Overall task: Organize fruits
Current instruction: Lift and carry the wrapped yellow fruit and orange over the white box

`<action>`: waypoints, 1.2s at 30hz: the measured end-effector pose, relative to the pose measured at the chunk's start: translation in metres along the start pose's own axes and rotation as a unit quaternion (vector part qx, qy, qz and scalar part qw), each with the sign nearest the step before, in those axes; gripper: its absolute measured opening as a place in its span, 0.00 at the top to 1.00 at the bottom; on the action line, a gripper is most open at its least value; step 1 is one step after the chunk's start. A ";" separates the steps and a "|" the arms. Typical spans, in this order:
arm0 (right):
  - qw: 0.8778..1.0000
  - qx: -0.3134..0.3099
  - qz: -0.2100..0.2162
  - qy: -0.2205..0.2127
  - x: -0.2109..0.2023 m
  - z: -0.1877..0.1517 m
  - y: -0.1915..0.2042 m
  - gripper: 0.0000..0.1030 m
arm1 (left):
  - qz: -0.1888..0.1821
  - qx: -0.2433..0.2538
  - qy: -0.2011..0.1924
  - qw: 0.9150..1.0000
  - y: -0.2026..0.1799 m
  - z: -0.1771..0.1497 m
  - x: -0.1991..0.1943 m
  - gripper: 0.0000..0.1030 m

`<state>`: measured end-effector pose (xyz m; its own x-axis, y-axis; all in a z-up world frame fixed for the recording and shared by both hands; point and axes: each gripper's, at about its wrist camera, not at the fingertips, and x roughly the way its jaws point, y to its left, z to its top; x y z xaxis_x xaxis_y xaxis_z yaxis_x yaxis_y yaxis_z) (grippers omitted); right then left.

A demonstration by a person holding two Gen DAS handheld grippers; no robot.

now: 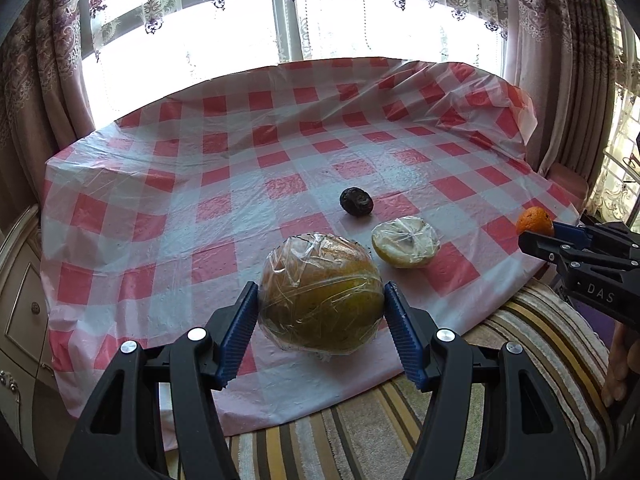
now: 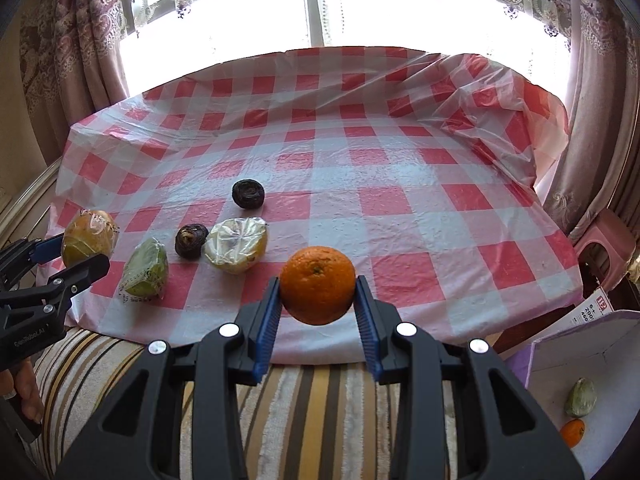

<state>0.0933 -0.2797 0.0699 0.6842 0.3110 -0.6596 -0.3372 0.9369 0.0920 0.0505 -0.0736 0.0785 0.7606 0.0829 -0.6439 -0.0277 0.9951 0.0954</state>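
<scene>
My left gripper is shut on a large yellow-green fruit wrapped in plastic film, held above the table's front edge; it also shows in the right wrist view. My right gripper is shut on an orange, held above the front edge; the orange shows at the right in the left wrist view. On the red-checked tablecloth lie a wrapped cut yellow fruit, a wrapped green fruit and two dark wrinkled fruits.
A white box at the lower right holds a green fruit and a small orange. A striped cushion lies under both grippers. A pink stool stands right of the table. Curtains and a window are behind.
</scene>
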 end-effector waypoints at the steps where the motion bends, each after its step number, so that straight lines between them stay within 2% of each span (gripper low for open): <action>1: 1.000 0.005 -0.005 -0.002 -0.003 -0.001 -0.007 0.64 | -0.005 0.005 -0.001 1.000 -0.006 0.003 0.001 0.40; 9: 0.997 0.048 -0.058 -0.010 -0.029 -0.011 -0.076 0.64 | -0.057 0.062 -0.012 0.996 -0.071 0.025 0.006 0.40; 19: 0.985 0.105 -0.139 -0.003 -0.050 -0.030 -0.172 0.64 | -0.143 0.138 -0.014 0.980 -0.176 0.039 0.017 0.40; 29: 0.971 0.147 -0.186 0.026 -0.047 -0.055 -0.237 0.64 | -0.211 0.217 -0.006 0.953 -0.278 0.034 0.024 0.40; 36: 0.963 0.162 -0.202 0.069 -0.031 -0.067 -0.268 0.64 | -0.250 0.292 0.035 0.923 -0.344 0.009 0.041 0.40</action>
<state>0.1190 -0.5516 0.0159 0.6173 -0.0936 -0.7811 0.1738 0.9846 0.0194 0.0972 -0.4127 0.0259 0.5396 -0.3546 -0.7636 0.6848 0.7125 0.1530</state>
